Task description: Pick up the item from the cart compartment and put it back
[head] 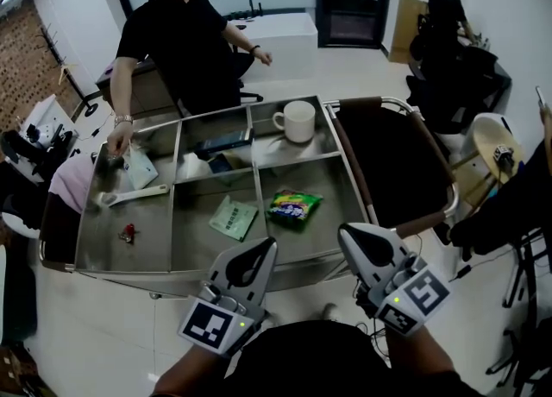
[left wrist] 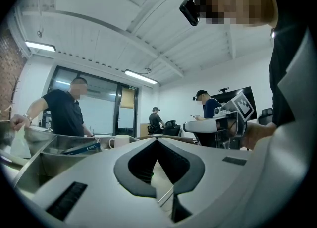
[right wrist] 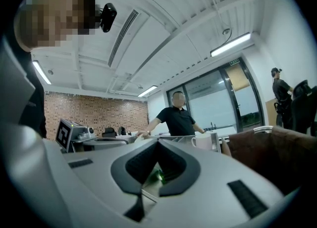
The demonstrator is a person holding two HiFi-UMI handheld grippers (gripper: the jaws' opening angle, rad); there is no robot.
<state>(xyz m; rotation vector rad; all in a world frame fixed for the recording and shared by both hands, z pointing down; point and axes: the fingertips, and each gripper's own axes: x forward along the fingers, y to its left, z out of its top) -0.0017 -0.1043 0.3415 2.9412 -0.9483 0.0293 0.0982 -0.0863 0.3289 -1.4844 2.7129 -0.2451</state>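
Observation:
A steel cart [head: 259,267] with several compartments stands before me. In its near right compartment lies a green snack packet [head: 294,206]; a pale green packet [head: 233,217] lies in the one to its left. My left gripper [head: 269,245] hovers shut and empty over the cart's near rim, just short of the pale packet. My right gripper [head: 344,231] is shut and empty too, at the cart's near right corner beside the snack packet. The left gripper view shows that gripper [left wrist: 157,140] with its tips together, and the right gripper view shows the other gripper [right wrist: 158,142] the same way, a bit of green below it.
A white mug [head: 297,120] and a dark blue box [head: 222,140] sit in the far compartments. A white bag [head: 138,167], a white tool [head: 129,197] and a small red item [head: 129,231] lie at the left. A person's hand [head: 116,140] rests on the far left rim. A brown sling [head: 388,162] hangs on the cart's right.

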